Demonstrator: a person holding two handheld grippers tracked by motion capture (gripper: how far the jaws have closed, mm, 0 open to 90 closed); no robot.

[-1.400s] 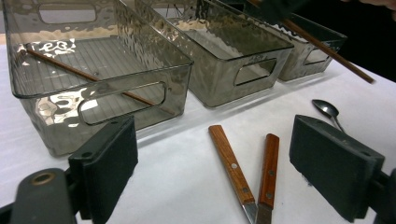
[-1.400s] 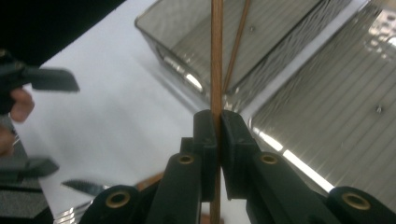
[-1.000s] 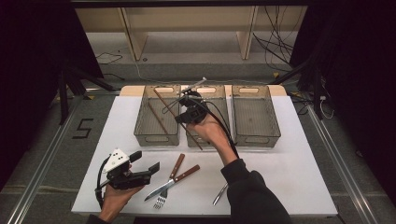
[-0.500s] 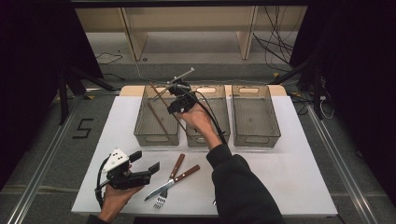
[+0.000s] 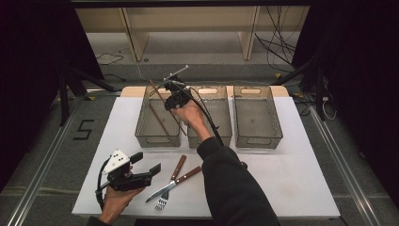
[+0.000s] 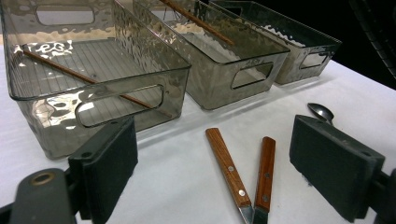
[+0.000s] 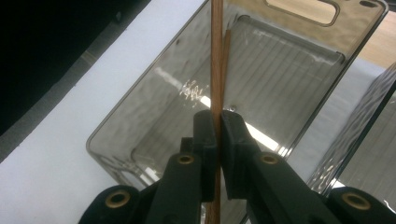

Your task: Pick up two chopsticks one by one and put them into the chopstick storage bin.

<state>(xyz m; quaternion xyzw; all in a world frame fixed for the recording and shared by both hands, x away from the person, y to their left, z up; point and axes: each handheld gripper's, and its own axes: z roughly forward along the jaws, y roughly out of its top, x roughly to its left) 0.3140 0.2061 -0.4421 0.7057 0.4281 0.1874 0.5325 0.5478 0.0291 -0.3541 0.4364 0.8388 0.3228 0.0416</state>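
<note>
Chopstick (image 7: 216, 70) clamped in right gripper (image 7: 216, 126) jaws; left gripper (image 6: 215, 163) jaws wide, empty; three bins (image 5: 158, 136).

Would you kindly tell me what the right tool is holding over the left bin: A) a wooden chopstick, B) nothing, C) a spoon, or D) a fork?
A: in the right gripper view, the right tool is shut on a wooden chopstick above the left bin, where another chopstick already lies.

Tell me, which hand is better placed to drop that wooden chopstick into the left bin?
Right. The right gripper is shut on the chopstick above the left bin; the left gripper hangs open near the table's front.
</note>
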